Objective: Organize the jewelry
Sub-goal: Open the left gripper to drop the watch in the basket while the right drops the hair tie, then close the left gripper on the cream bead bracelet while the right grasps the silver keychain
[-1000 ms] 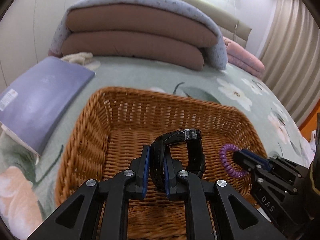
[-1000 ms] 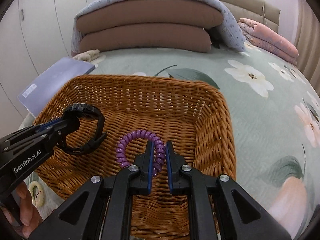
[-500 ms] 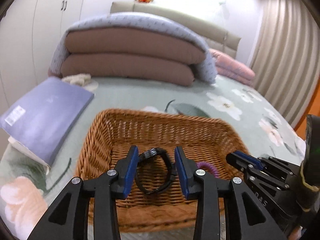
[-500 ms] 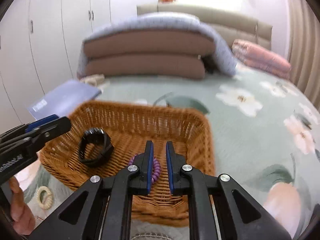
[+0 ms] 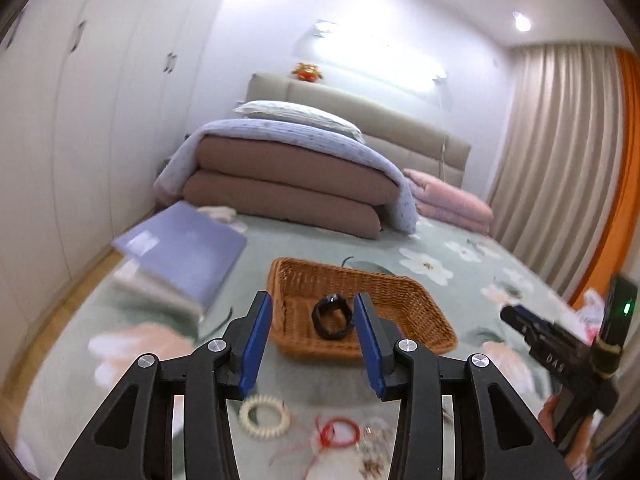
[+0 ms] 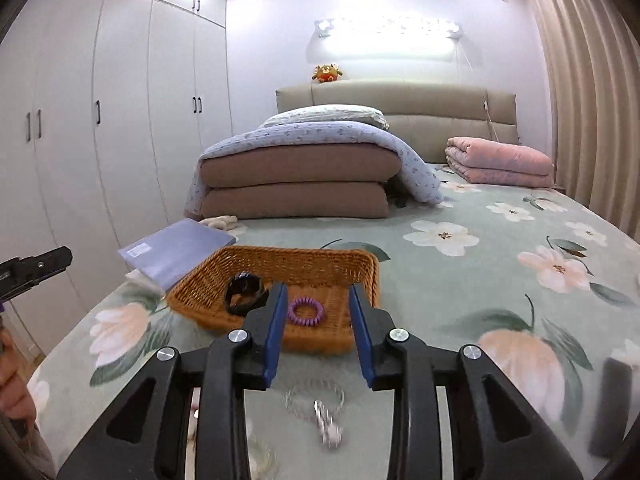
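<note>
A wicker basket [image 5: 416, 314] [image 6: 256, 258] sits on the floral bedspread. A black watch [image 5: 333, 317] [image 6: 245, 299] lies inside it, and a purple coil bracelet [image 6: 306, 311] lies beside the watch. My left gripper [image 5: 313, 322] is open and empty, pulled back above the bed in front of the basket. My right gripper [image 6: 317, 312] is open and empty, also drawn back. On the bedspread under the grippers lie a cream bead bracelet [image 5: 264, 416], a red cord bracelet [image 5: 340, 432] and a silver chain [image 6: 316, 404].
A purple book [image 5: 184, 252] [image 6: 176, 250] lies left of the basket. Folded quilts [image 5: 288, 184] [image 6: 296, 176] are stacked behind it, with a pink blanket [image 6: 500, 160] at the right. Wardrobes line the left wall, curtains the right.
Both grippers opened, released the watch and the purple bracelet into the basket, then pulled back and up away from it. The loose jewelry on the bed came into view.
</note>
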{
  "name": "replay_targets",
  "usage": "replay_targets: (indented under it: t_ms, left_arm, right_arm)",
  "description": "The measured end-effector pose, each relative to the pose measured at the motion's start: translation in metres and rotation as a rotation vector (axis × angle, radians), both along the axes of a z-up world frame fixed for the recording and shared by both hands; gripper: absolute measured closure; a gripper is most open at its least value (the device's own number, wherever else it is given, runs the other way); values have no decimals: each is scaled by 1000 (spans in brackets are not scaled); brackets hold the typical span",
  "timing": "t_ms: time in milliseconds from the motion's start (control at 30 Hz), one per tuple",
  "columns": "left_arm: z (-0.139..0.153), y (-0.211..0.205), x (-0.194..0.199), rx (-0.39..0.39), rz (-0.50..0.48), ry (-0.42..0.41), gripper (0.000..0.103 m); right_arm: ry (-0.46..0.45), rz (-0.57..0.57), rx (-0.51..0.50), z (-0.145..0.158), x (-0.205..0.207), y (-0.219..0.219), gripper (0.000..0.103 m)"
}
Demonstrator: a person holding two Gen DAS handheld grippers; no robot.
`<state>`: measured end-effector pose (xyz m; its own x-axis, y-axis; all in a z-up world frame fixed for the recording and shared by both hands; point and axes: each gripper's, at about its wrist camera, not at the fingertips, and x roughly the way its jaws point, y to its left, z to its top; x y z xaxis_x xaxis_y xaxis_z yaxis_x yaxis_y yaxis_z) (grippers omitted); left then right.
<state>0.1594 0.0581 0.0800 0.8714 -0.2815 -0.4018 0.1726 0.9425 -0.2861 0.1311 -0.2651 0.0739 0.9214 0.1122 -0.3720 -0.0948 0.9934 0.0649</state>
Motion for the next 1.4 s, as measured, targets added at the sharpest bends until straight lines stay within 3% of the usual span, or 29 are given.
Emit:
replay_targets:
  t_ms: [167, 233, 400, 633, 667, 767, 1200, 1333, 1400]
  left_arm:
    - [-28, 29, -14, -71, 63, 43, 59]
    - [-47, 36, -11, -73, 82, 83, 59]
    - [-78, 41, 7, 20, 127, 170, 59]
    - [-111, 47, 30, -11, 91, 289, 59]
    - [-114, 46, 32, -13, 86, 304, 59]
    - [-123, 44, 40, -23, 75, 348, 59]
    - [-150, 31, 66, 9, 62, 481, 59]
    - [-150, 26, 68, 37, 62, 486, 59]
    - [-150, 19, 69, 79, 66, 486, 59]
  right_arm:
    - [5, 11, 46, -20, -25, -16, 68]
    - [60, 9, 39, -32, -22, -21, 68]
    - [199, 50, 37, -67, -5, -29, 68]
    - [389, 112, 39, -113, 19, -23, 68]
    - [397, 108, 23, -116, 20, -20, 68]
    - [417, 100, -20, -123, 23, -13, 52]
    - [456, 71, -138, -137, 34, 4, 52]
    - [450, 67, -158, -137, 36, 7, 57]
    - [447, 72, -162, -136, 35, 8, 73]
